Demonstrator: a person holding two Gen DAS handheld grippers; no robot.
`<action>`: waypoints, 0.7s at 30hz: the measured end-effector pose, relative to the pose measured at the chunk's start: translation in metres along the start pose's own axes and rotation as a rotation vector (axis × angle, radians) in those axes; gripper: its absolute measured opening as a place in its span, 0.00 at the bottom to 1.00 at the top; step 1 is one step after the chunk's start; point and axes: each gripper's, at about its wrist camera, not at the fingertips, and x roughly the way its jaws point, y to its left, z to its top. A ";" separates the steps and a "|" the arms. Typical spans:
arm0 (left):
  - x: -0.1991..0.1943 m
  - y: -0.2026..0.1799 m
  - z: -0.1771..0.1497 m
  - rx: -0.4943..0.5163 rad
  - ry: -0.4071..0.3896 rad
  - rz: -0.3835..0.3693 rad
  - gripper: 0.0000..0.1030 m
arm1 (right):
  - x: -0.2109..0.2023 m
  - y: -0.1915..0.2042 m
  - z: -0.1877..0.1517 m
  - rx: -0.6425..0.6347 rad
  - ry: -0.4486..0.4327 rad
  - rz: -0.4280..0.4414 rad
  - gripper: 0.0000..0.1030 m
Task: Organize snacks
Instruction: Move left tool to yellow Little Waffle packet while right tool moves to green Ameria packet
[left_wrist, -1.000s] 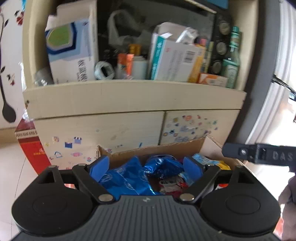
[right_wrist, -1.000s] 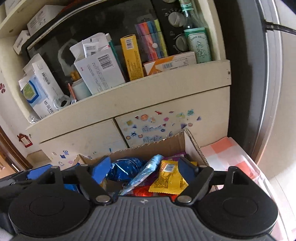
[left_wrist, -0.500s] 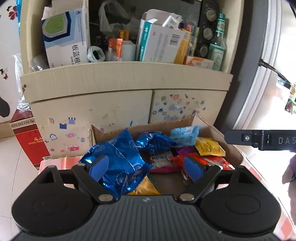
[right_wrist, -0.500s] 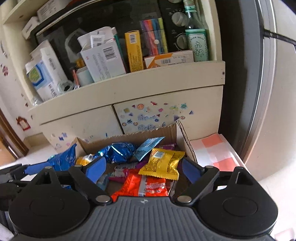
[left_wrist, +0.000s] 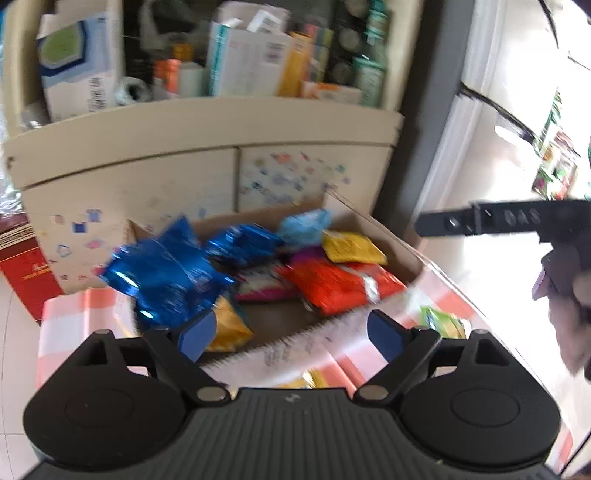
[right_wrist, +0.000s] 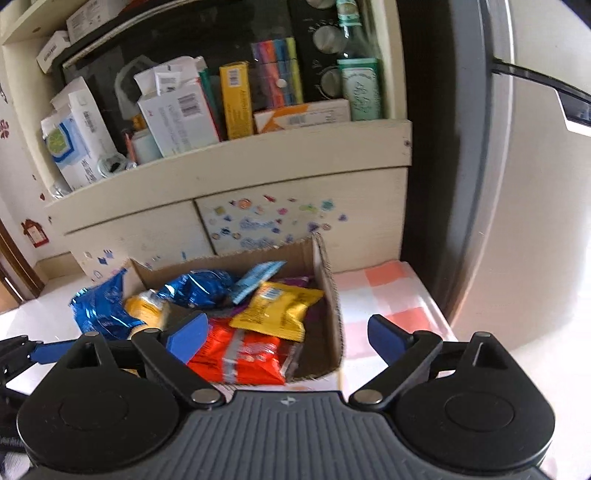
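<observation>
- Your left gripper (left_wrist: 290, 334) is spread wide, nothing between its blue pads, above the near edge of the open brown cardboard box (left_wrist: 373, 225).
- Your right gripper (right_wrist: 286, 338) has just been opening; its jaws straddle the box's right wall, pinching nothing.
- The snacks lie in the box: crinkled blue foil bag (left_wrist: 166, 273), orange-red packet (right_wrist: 240, 352), yellow packet (right_wrist: 279, 308).
- The box rests on a pink-and-white checked cloth (right_wrist: 391, 295).

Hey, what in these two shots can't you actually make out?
- Left wrist view: print on the blue packet is lost to motion blur.
- Left wrist view: green packet is partly hidden behind the left gripper.
- Right wrist view: cardboard box floor is buried under snacks; red packet is partly behind the right gripper.
</observation>
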 end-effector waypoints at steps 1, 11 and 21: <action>0.002 -0.004 -0.003 0.009 0.011 -0.003 0.86 | 0.001 -0.002 -0.001 -0.002 0.009 -0.008 0.94; 0.035 -0.011 -0.033 0.016 0.144 0.032 0.86 | 0.021 -0.026 -0.021 0.039 0.127 -0.075 0.94; 0.062 -0.012 -0.046 -0.019 0.172 0.058 0.86 | 0.053 -0.052 -0.045 0.130 0.225 -0.134 0.94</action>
